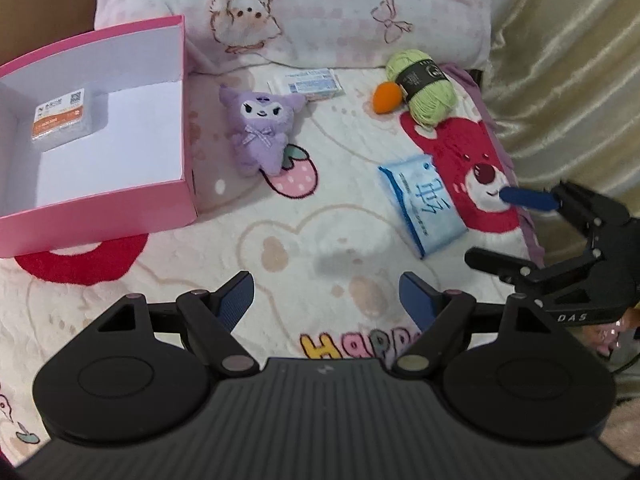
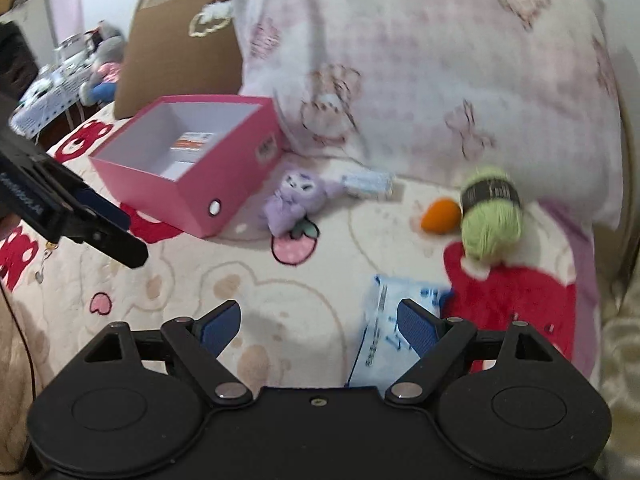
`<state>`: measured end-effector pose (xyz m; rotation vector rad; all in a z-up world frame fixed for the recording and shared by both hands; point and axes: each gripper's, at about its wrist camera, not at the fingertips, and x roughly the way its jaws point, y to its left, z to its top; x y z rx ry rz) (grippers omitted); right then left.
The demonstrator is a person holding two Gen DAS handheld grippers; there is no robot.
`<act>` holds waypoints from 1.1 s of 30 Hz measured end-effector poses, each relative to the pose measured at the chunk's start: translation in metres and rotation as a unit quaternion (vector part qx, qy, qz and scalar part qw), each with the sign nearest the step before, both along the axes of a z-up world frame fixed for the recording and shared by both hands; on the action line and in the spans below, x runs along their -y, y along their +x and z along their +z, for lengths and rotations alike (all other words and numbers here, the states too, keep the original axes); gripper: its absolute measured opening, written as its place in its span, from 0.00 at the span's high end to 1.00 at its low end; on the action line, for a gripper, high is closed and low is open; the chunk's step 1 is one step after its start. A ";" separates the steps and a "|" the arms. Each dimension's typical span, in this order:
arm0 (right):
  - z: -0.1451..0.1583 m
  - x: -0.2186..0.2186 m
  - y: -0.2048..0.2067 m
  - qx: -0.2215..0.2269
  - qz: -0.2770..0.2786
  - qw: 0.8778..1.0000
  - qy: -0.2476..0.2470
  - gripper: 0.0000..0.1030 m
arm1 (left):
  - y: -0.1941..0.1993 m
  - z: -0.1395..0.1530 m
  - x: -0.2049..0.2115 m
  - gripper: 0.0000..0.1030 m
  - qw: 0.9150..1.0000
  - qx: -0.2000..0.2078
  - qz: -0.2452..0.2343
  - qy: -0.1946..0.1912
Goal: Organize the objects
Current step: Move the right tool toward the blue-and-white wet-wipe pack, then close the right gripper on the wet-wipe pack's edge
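Observation:
A pink box (image 1: 100,208) (image 2: 224,168) stands open on the bed at the left with an orange-labelled packet (image 1: 60,120) inside. On the blanket lie a purple plush (image 1: 260,128) (image 2: 292,204), a small white-blue packet (image 1: 312,84) (image 2: 368,182), an orange sponge (image 1: 386,98) (image 2: 440,216), a green yarn ball (image 1: 426,88) (image 2: 490,216) and a blue tissue pack (image 1: 424,204) (image 2: 384,332). My left gripper (image 1: 328,300) is open and empty above the blanket. My right gripper (image 2: 320,320) is open, its right finger over the tissue pack; it shows in the left wrist view (image 1: 520,224).
A large pink-patterned pillow (image 1: 320,12) (image 2: 440,60) lies behind the objects. A brown cardboard panel (image 2: 180,52) stands behind the box. A beige curtain (image 1: 568,60) hangs at the right. A cluttered side table (image 2: 60,80) is far left.

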<state>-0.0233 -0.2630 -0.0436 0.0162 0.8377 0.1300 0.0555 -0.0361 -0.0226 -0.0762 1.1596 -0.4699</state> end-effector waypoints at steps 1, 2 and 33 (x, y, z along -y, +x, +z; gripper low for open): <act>-0.006 0.000 0.000 0.000 -0.001 1.000 0.002 0.14 | -0.001 -0.003 0.002 0.23 1.000 0.007 0.002 0.003; -0.012 0.000 -0.001 0.001 -0.001 1.000 0.001 0.14 | -0.002 -0.006 0.004 0.23 1.000 0.013 0.003 0.004; -0.085 0.022 0.000 0.021 -0.033 0.997 -0.064 0.18 | 0.017 -0.108 0.106 0.25 0.987 0.062 0.028 -0.144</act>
